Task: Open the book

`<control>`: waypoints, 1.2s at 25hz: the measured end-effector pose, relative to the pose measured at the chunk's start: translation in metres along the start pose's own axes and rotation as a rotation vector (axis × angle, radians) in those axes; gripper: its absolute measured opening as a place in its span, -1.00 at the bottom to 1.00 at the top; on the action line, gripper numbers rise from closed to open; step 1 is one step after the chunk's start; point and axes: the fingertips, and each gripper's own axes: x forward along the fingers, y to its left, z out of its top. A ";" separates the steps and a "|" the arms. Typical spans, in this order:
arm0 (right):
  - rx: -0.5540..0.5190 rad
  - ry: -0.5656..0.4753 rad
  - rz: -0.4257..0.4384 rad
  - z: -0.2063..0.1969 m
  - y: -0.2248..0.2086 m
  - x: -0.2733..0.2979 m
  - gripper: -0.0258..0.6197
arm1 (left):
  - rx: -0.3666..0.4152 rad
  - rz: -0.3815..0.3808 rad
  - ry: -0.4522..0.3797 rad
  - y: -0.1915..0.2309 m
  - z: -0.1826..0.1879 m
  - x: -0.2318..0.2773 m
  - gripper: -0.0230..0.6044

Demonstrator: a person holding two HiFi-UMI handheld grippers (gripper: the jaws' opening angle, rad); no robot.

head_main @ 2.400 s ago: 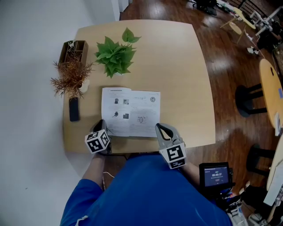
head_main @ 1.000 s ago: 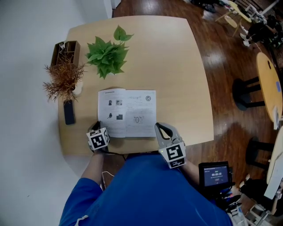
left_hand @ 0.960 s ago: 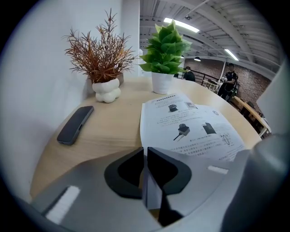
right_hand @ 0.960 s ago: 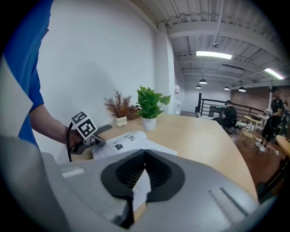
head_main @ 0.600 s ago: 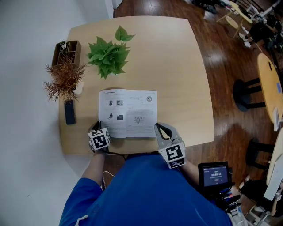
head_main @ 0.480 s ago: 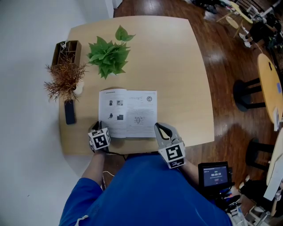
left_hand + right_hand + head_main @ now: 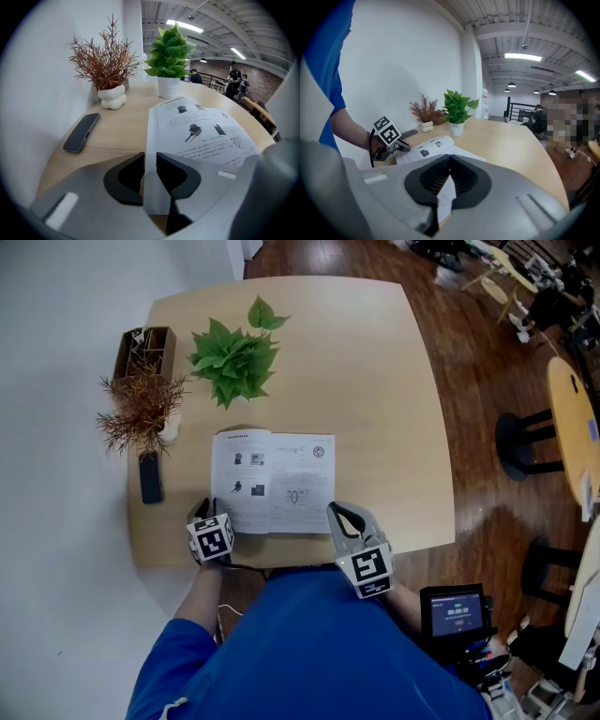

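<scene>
With the book (image 7: 272, 481) open, the left gripper (image 7: 150, 161) was opening around its page while the right gripper (image 7: 449, 174) clenched the opposite corner, probably due for release next.

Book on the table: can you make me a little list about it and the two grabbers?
book: white paper booklet, lying open on the light wooden table
left gripper: jaws opening, the near left page edge between them
right gripper: shut on the near right page corner
left of the book: black phone
behind the book: green leafy plant, dry reddish-brown plant
</scene>
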 end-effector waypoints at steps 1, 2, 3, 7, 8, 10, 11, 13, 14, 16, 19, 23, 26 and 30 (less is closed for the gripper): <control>0.000 -0.001 0.002 0.000 0.000 0.000 -0.91 | -0.002 0.000 -0.005 0.000 0.001 -0.001 -0.65; -0.001 -0.002 0.004 0.000 0.001 0.000 -0.91 | -0.004 0.000 -0.011 0.001 0.001 -0.002 -0.65; -0.001 -0.003 0.006 0.001 0.001 0.000 -0.91 | -0.005 0.002 -0.016 0.001 0.001 -0.003 -0.65; -0.003 -0.006 0.012 0.002 0.003 0.000 -0.91 | -0.012 0.011 -0.033 0.006 0.004 -0.007 -0.65; -0.004 -0.006 0.013 0.002 0.003 0.001 -0.91 | -0.013 0.014 -0.034 0.007 0.004 -0.008 -0.65; -0.006 -0.008 0.015 0.002 0.003 0.001 -0.92 | -0.014 0.021 -0.034 0.010 0.003 -0.010 -0.65; -0.007 -0.009 0.016 0.002 0.004 0.001 -0.91 | -0.015 0.024 -0.036 0.012 0.003 -0.011 -0.65; -0.008 -0.011 0.018 0.002 0.005 0.001 -0.91 | -0.015 0.028 -0.046 0.014 0.004 -0.013 -0.65; -0.008 -0.012 0.019 0.002 0.005 0.001 -0.91 | -0.016 0.029 -0.054 0.015 0.004 -0.014 -0.65; -0.008 -0.013 0.022 0.002 0.007 0.000 -0.91 | -0.016 0.032 -0.066 0.016 0.005 -0.018 -0.65; -0.007 -0.014 0.024 0.002 0.009 -0.002 -0.91 | -0.009 0.042 -0.086 0.017 0.006 -0.027 -0.67; -0.002 -0.010 0.024 0.001 0.012 -0.004 -0.91 | 0.013 0.055 -0.147 0.014 0.013 -0.040 -0.83; -0.001 -0.007 0.021 -0.001 0.014 -0.004 -0.91 | 0.038 0.041 -0.192 0.007 0.017 -0.046 -0.89; -0.009 -0.008 0.029 -0.005 0.019 -0.006 -0.91 | 0.077 0.014 -0.248 -0.006 0.020 -0.054 -0.90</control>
